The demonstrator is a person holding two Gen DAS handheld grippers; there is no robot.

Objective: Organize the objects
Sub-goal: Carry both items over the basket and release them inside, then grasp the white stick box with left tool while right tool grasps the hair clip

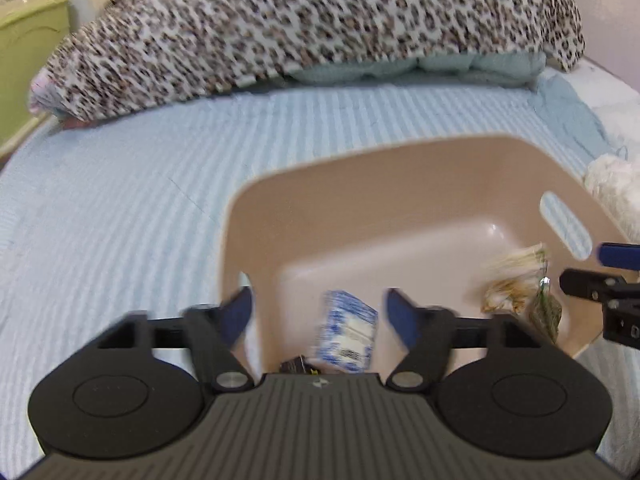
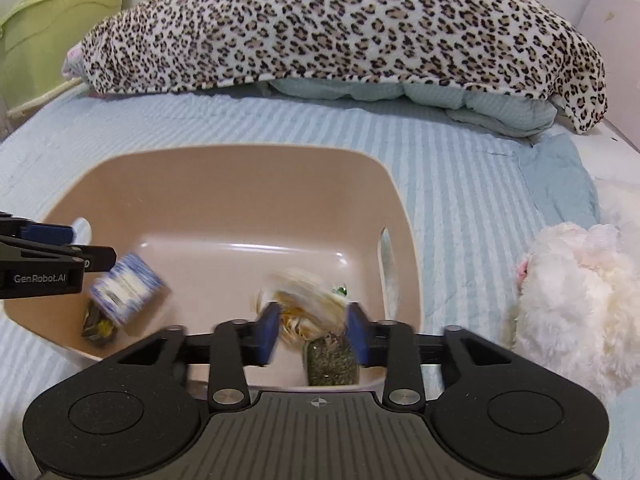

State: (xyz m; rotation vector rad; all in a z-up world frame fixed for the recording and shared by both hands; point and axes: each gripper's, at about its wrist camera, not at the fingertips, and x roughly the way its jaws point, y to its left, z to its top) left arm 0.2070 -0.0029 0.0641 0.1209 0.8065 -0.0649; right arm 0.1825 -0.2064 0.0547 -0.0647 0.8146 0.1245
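Observation:
A beige plastic basin [image 1: 360,184] [image 2: 208,184] sits on the striped blue bed. My left gripper [image 1: 320,312] is open over its near left side; a blurred blue-and-white packet [image 1: 347,334] [image 2: 126,292] lies loose below it, beside a small dark packet [image 1: 296,364] [image 2: 98,328]. My right gripper [image 2: 312,334] is open over the basin's right side, its fingers either side of a blurred cream and yellow packet [image 2: 308,300] [image 1: 514,280] and a dark green packet [image 2: 331,362] [image 1: 546,312]. Neither is gripped.
A leopard-print blanket [image 2: 340,28] over a pale blue quilt [image 2: 472,100] lies across the far bed. A white plush toy [image 2: 572,300] is at the right of the basin. A green cabinet [image 2: 52,32] stands far left.

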